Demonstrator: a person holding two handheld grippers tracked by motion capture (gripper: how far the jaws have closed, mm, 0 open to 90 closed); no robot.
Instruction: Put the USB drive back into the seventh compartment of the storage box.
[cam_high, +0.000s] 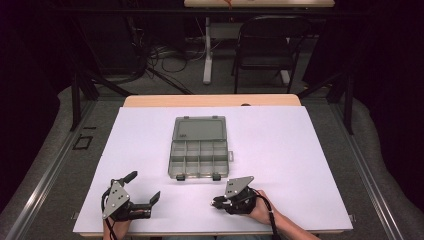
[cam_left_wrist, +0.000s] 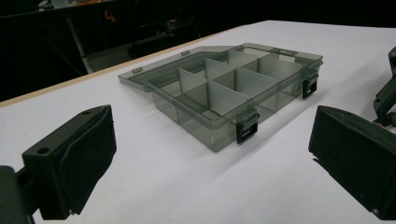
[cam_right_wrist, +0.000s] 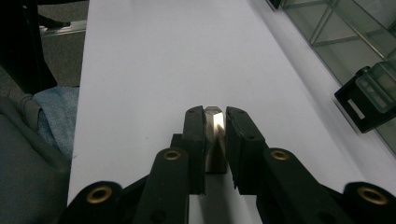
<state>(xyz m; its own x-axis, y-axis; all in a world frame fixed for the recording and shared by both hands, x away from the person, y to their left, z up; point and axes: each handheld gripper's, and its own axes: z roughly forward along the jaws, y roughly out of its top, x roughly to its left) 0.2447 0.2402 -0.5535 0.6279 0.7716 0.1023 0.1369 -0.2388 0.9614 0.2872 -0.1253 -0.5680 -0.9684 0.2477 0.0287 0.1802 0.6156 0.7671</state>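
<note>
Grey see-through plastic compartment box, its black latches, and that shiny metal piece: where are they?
Grey see-through plastic compartment box (cam_high: 200, 159), high view: a divider in the tray.
Black latch (cam_left_wrist: 246, 127), left gripper view: nearer clasp on the front wall.
Shiny metal piece (cam_right_wrist: 214, 135), right gripper view: its face between the shut jaws.

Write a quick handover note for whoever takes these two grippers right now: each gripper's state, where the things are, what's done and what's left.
Right gripper: shut on a small metal piece, low over the white sheet, near the box's front right corner.
Left gripper: open, nothing between its jaws, resting at the sheet's near left, facing the box.
Box: mid-sheet, lid folded back flat, both front latches undone; the compartments look empty.
Done: box opened, metal piece gripped.
Left, probably: carry the piece to a compartment and release it; perhaps close the lid afterwards.
</note>
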